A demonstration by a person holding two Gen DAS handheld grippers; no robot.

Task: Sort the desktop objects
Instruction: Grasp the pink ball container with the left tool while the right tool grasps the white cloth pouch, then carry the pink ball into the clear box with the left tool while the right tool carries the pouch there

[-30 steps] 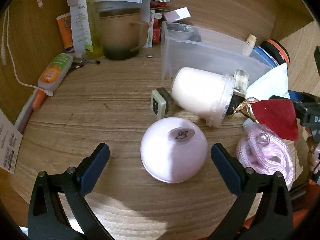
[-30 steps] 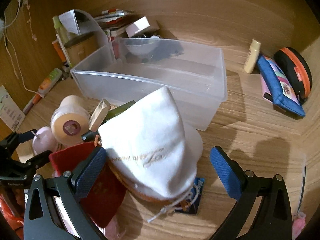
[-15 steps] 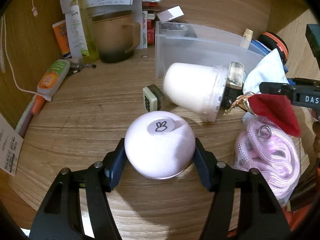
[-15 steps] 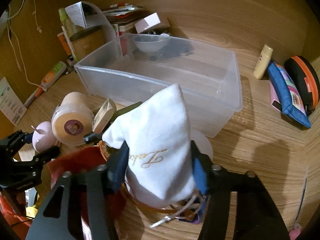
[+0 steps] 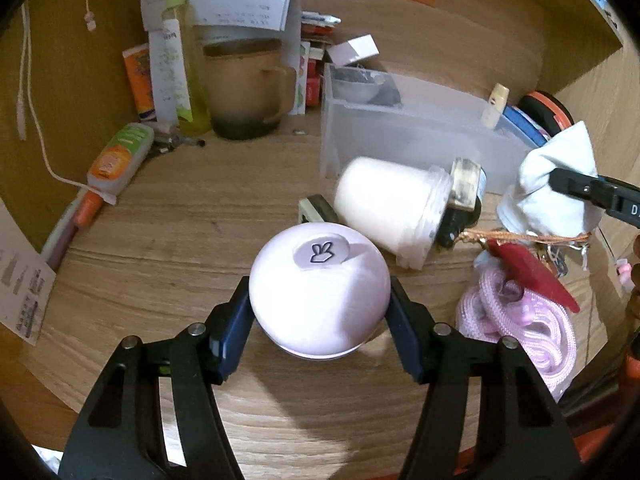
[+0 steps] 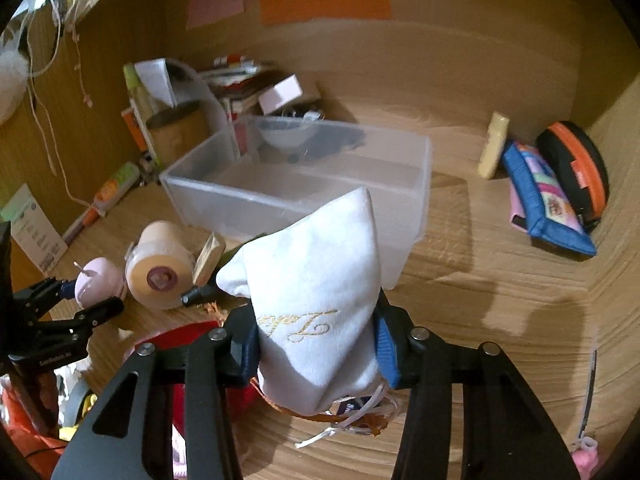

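My left gripper (image 5: 318,322) is shut on a round pale pink case (image 5: 319,294) with a rabbit sticker, held just above the wooden desk. It also shows small in the right wrist view (image 6: 98,282). My right gripper (image 6: 316,346) is shut on a white drawstring pouch (image 6: 316,304) with gold embroidery, lifted off the desk; the pouch also shows in the left wrist view (image 5: 554,188). A clear plastic bin (image 6: 296,196) stands behind both, with a small bowl at its far end.
A white jar (image 5: 390,208) lies on its side by the bin (image 5: 404,136). A pink rope (image 5: 520,316) and a red pouch (image 5: 532,274) lie at the right. A mug (image 5: 244,88), a bottle and tubes stand at the back left. A blue pouch (image 6: 544,204) and an orange-black case (image 6: 576,168) lie far right.
Both grippers closed: the left on the pink case, the right on the white pouch. Both objects have since risen off the desk, and the views have pulled up.
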